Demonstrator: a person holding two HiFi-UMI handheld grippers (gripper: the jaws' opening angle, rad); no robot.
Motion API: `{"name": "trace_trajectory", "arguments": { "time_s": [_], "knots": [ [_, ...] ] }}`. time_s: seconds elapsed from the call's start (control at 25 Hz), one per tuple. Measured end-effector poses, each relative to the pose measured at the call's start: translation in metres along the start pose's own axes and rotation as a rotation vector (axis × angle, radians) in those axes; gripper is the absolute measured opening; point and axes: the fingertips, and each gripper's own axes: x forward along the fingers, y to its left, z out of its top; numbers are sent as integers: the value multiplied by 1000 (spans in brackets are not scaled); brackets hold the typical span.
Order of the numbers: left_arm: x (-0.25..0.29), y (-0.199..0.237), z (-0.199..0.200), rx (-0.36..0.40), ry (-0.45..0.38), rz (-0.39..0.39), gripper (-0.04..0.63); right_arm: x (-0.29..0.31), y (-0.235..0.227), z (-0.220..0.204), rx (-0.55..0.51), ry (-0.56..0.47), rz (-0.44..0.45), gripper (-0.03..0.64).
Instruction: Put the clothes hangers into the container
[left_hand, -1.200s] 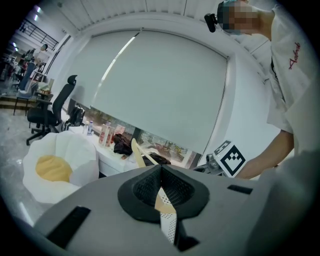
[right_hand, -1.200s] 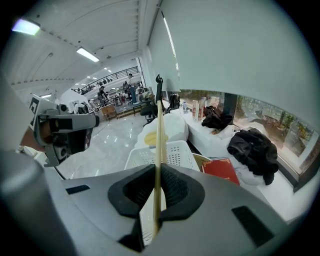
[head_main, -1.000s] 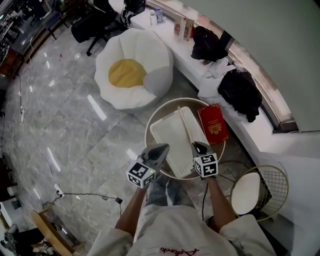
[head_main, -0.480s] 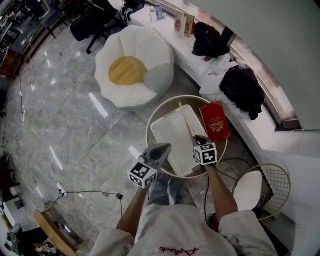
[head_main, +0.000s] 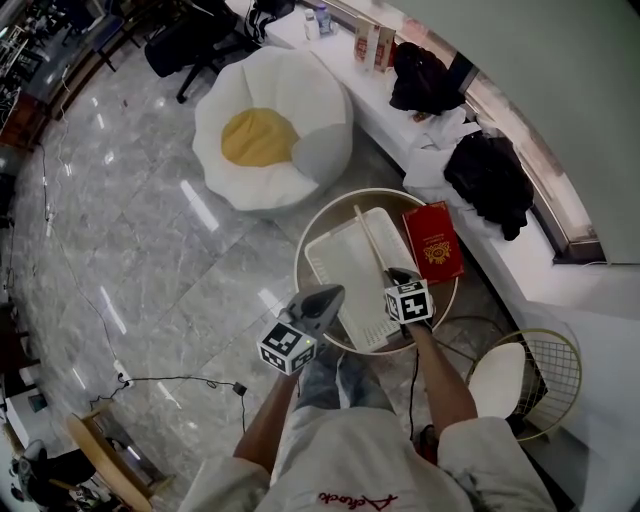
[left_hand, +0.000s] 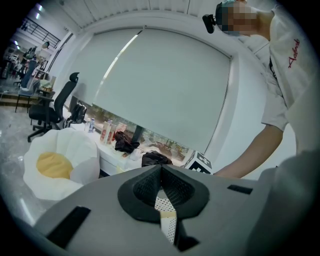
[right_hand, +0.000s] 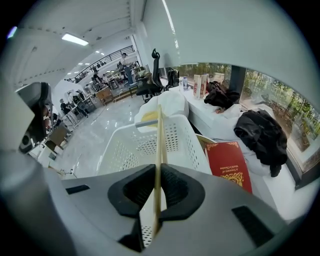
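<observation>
A slim wooden clothes hanger (head_main: 372, 240) lies edge-on along the right side of a white perforated basket (head_main: 345, 275), which stands on a round table (head_main: 444, 300). My right gripper (head_main: 399, 276) is shut on the hanger's near end, at the basket's near right corner. In the right gripper view the hanger (right_hand: 160, 135) runs forward out of my right gripper (right_hand: 156, 187) over the basket (right_hand: 125, 147). My left gripper (head_main: 334, 293) hangs at the table's near left edge, shut, and holds nothing. In its own view my left gripper (left_hand: 161, 172) shows pads that meet.
A red book (head_main: 432, 243) lies on the table right of the basket. A white and yellow beanbag (head_main: 270, 135) sits on the floor beyond. A white bench with dark clothes (head_main: 487, 182) runs along the right. A wire stool (head_main: 520, 375) stands at the near right.
My right gripper has edged forward with the hanger toward the basket's near end. The left gripper has barely moved.
</observation>
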Motion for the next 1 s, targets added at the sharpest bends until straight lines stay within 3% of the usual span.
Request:
{"name": "trace_trajectory", "arguments": {
  "time_s": [0.64, 1.0],
  "knots": [
    [2, -3, 0, -5, -1, -4, 29, 0, -9, 5, -56, -10, -18, 62],
    [2, -11, 2, 5, -9, -10, 29, -11, -6, 9, -76, -21, -2, 129]
  ]
}}
